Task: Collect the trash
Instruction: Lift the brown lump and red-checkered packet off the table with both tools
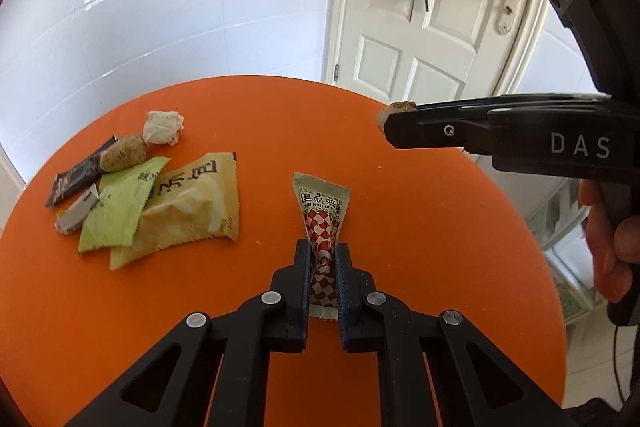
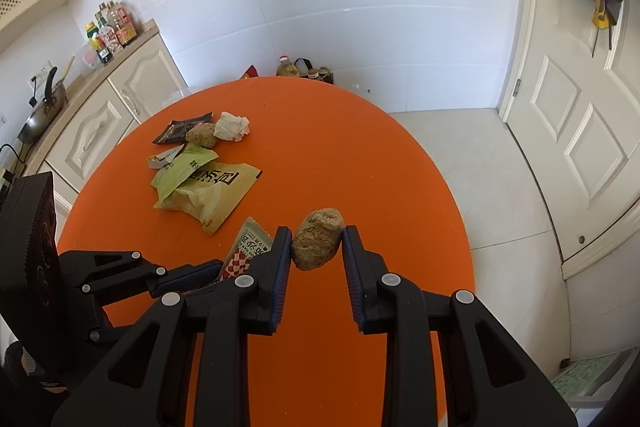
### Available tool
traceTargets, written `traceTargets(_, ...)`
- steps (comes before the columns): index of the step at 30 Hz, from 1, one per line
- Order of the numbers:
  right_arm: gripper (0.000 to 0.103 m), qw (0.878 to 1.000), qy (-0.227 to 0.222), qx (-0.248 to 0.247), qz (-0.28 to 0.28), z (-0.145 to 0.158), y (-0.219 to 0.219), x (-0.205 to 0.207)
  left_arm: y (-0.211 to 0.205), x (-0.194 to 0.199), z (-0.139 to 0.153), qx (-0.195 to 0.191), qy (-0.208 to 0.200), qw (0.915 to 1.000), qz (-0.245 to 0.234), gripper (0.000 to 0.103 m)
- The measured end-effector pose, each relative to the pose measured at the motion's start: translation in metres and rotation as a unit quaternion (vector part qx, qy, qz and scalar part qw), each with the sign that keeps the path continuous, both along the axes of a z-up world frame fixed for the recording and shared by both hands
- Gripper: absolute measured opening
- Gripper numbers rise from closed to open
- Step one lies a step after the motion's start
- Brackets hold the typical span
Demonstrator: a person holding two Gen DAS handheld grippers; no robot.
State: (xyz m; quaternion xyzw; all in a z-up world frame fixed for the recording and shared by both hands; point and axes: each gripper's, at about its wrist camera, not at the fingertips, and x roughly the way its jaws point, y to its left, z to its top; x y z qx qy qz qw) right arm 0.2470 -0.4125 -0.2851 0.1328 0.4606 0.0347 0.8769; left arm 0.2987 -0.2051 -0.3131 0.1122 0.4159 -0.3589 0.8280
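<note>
On the orange table (image 1: 400,227), near its front edge: left gripper (image 1: 323,259) pinching a red-checked sauce packet (image 1: 320,223), jaws pressed against its lower half, the packet's pale top pointing away. Just to the right and above the tabletop, right gripper (image 2: 316,247) clamped on a brown crumbly lump (image 2: 317,239) — held at the fingertips, most of it showing between them. Farther left, well apart from both: a heap of wrappers — beige packet (image 1: 196,203), green packet (image 1: 120,211), dark wrapper (image 1: 80,171) — with a second brown lump (image 1: 123,153) and a crumpled white tissue (image 1: 164,127) touching.
</note>
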Motion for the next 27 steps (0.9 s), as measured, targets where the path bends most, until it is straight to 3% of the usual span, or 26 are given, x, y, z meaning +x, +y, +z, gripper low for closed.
traceTargets(13, 0.026, 0.999, -0.046, 0.005, -0.019, 0.037, -0.022, -0.034, 0.018, -0.029, 0.059, -0.063, -0.034, 0.9961, 0.052, 0.006)
traceTargets(19, 0.026, 0.998, -0.057, 0.006, -0.023, 0.047, -0.031, -0.048, 0.019, -0.041, 0.054, -0.065, -0.025, 0.9957, 0.061, 0.006)
traceTargets(27, 0.026, 0.997, -0.069, 0.006, -0.036, 0.055, -0.041, -0.066, 0.013, -0.055, 0.084, -0.087, -0.051, 0.9934, 0.054, 0.006)
